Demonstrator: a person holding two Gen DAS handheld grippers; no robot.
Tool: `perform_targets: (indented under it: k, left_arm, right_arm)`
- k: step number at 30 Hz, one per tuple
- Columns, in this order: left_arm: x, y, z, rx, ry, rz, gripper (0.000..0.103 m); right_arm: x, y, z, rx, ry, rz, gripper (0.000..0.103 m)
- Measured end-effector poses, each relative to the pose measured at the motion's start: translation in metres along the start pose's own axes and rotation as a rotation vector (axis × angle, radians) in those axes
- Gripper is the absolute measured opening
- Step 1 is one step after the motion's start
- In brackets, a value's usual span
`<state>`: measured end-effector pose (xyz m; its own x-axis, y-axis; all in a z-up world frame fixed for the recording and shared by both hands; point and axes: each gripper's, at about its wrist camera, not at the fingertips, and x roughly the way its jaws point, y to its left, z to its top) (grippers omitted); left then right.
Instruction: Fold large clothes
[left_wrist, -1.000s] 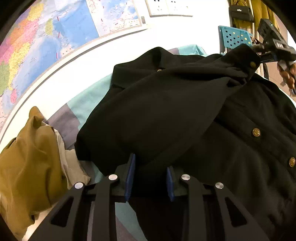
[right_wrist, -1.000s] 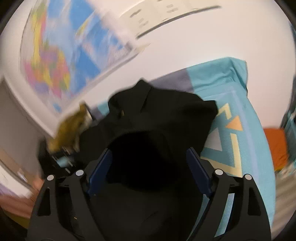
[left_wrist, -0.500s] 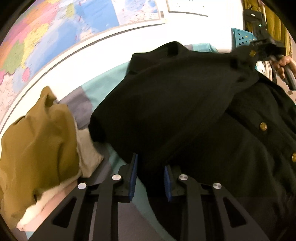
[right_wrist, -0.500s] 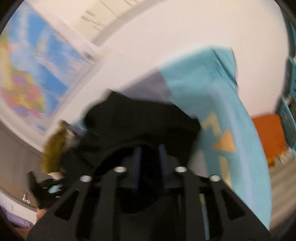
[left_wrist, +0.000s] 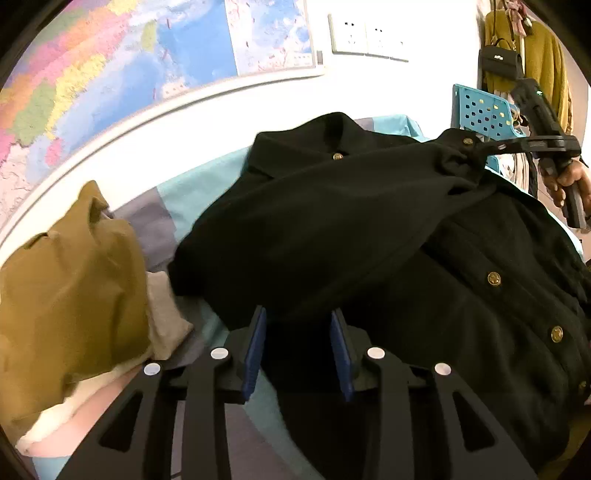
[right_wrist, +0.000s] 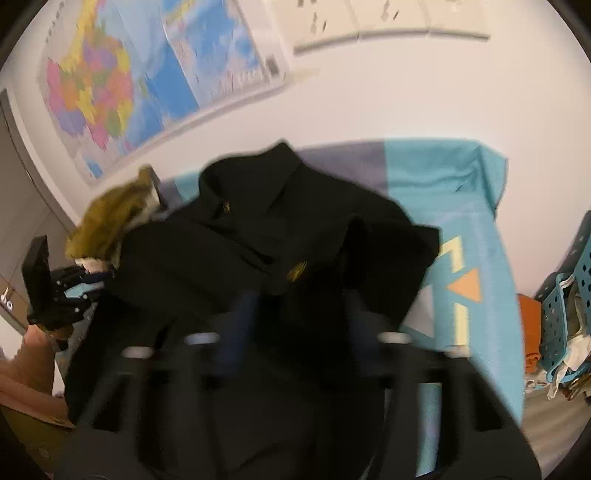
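A black jacket with gold buttons lies on a teal and grey bed cover. One side is folded across its front. My left gripper is shut on the jacket's near edge, with cloth between the blue pads. My right gripper shows in the left wrist view, pinching the folded sleeve's cuff at the far right. In the blurred right wrist view the right gripper is around the black cloth.
An olive garment sits piled at the left over beige and white cloth. A blue perforated basket stands behind the bed. A map hangs on the wall. An orange item lies right of the bed.
The right gripper closed on the sleeve cuff and carried it across the jacket. The left gripper kept its hold and shifted a little, bringing the olive pile closer.
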<state>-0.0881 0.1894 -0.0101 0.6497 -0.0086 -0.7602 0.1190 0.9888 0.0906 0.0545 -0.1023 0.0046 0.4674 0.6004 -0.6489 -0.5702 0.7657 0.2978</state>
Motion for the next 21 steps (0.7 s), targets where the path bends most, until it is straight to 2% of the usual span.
perform_targets:
  k: [1, 4, 6, 8, 9, 12, 14, 16, 18, 21]
  left_arm:
    - [0.005, 0.0, 0.0, -0.006, 0.012, 0.001, 0.032]
    - [0.018, 0.004, -0.003, -0.039, 0.064, 0.027, 0.033]
    - [0.022, 0.008, -0.006, -0.063, 0.078, 0.039, 0.033]
    - [0.021, 0.008, -0.008, -0.064, 0.078, 0.052, 0.035]
    - [0.02, 0.007, -0.009, -0.06, 0.08, 0.066, 0.037]
    - [0.013, 0.007, -0.013, -0.081, 0.072, 0.066, 0.038]
    - [0.004, 0.007, -0.016, -0.095, 0.048, 0.056, 0.038]
    - [-0.005, 0.003, -0.018, -0.095, 0.02, 0.037, 0.039]
    - [-0.014, -0.003, -0.021, -0.094, -0.009, 0.001, 0.047]
    - [-0.011, -0.013, -0.022, -0.084, -0.005, -0.008, 0.051]
  right_arm:
    - [-0.001, -0.005, 0.004, 0.022, -0.022, 0.002, 0.012]
    - [-0.005, -0.023, 0.016, 0.114, -0.084, -0.009, 0.012]
    - [0.013, -0.033, 0.017, 0.16, -0.02, -0.019, 0.018]
    - [0.027, -0.031, 0.014, 0.144, 0.036, -0.09, 0.029]
    - [0.026, -0.031, 0.013, 0.145, 0.039, -0.116, 0.036]
    - [-0.003, -0.029, 0.008, 0.165, -0.065, -0.13, 0.045]
    - [-0.025, -0.022, 0.003, 0.152, -0.123, -0.119, 0.047]
    - [-0.043, -0.004, -0.006, 0.086, -0.146, -0.057, 0.047]
    - [-0.04, 0.015, -0.014, 0.015, -0.102, -0.021, 0.047]
    - [-0.02, 0.034, -0.026, -0.067, -0.015, -0.018, 0.05]
